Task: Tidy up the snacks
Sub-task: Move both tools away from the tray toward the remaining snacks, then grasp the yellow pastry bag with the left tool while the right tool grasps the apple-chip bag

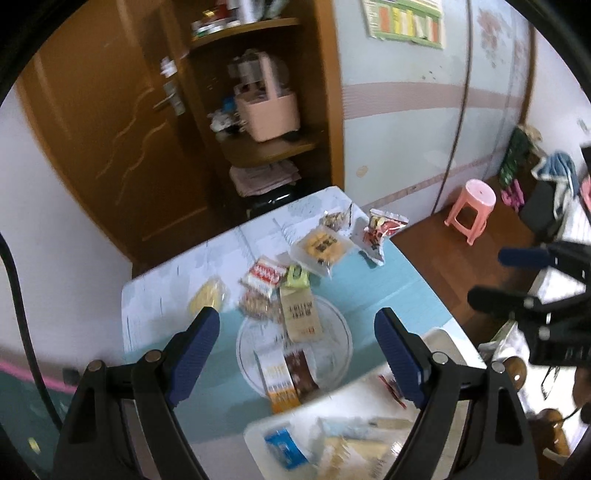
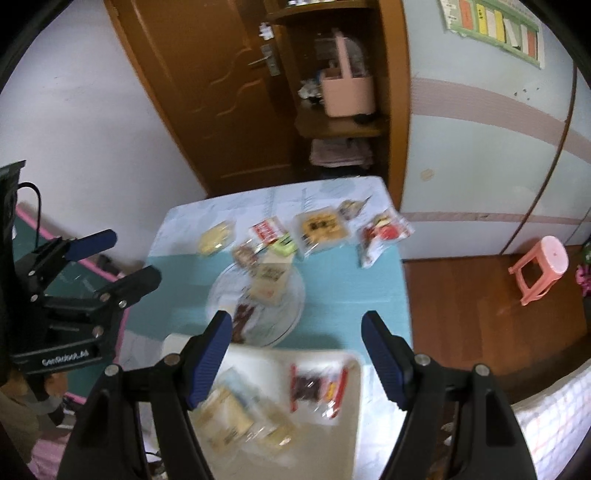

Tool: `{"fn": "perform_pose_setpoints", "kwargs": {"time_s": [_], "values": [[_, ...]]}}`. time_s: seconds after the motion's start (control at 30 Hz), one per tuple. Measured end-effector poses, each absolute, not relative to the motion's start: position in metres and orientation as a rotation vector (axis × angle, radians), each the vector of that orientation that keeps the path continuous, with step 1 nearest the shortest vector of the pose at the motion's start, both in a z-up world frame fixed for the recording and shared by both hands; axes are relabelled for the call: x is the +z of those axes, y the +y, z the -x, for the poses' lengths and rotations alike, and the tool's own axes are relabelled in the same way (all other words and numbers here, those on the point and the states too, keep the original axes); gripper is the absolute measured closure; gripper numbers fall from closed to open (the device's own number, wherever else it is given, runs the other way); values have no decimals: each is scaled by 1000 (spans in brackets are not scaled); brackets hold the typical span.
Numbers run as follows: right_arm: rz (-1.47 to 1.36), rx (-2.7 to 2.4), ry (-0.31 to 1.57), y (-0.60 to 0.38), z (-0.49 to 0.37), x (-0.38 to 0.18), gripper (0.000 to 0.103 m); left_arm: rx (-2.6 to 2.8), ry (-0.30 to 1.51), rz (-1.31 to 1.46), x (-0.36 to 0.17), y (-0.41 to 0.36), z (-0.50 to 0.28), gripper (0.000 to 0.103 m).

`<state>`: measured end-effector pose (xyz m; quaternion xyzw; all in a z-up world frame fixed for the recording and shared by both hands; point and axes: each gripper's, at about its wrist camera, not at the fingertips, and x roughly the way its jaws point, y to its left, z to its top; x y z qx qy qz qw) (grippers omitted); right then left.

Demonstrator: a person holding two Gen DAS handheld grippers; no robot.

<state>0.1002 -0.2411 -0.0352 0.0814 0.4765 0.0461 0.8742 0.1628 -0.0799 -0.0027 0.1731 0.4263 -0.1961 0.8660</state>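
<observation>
Left gripper [image 1: 297,326] spread, empty, above plate [image 1: 332,314]. Right gripper [image 2: 297,332] spread, empty, over tray [image 2: 351,406]. Advice: descend straight, pinch one packet [image 1: 300,316] edge, avoid neighbours.

a lived-in home room: wooden door [image 2: 207,85], cluttered shelf nook [image 2: 340,122], pink plastic stool [image 2: 543,269], snack-strewn table [image 2: 347,295].

Motion blur smears my views: print on the snack packets [image 1: 300,314] is unreadable. White tray [image 2: 354,406] runs off the bottom edge, its contents [image 2: 229,410] too blurred to identify. Top shelf items [image 1: 221,18] cropped.
</observation>
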Motion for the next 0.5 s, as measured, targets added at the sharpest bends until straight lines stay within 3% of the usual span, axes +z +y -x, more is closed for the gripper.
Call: {"fn": "perform_pose_setpoints", "kwargs": {"time_s": [0.2, 0.33, 0.5], "values": [[-209, 12, 1008, -273, -149, -38, 30, -498, 882, -472, -10, -117, -213, 17], [-296, -47, 1022, -299, -184, -48, 20, -585, 942, -500, -31, -142, -255, 13], [-389, -121, 1050, -326, -227, -79, 16, -602, 978, -554, -71, -170, -293, 12]]}}
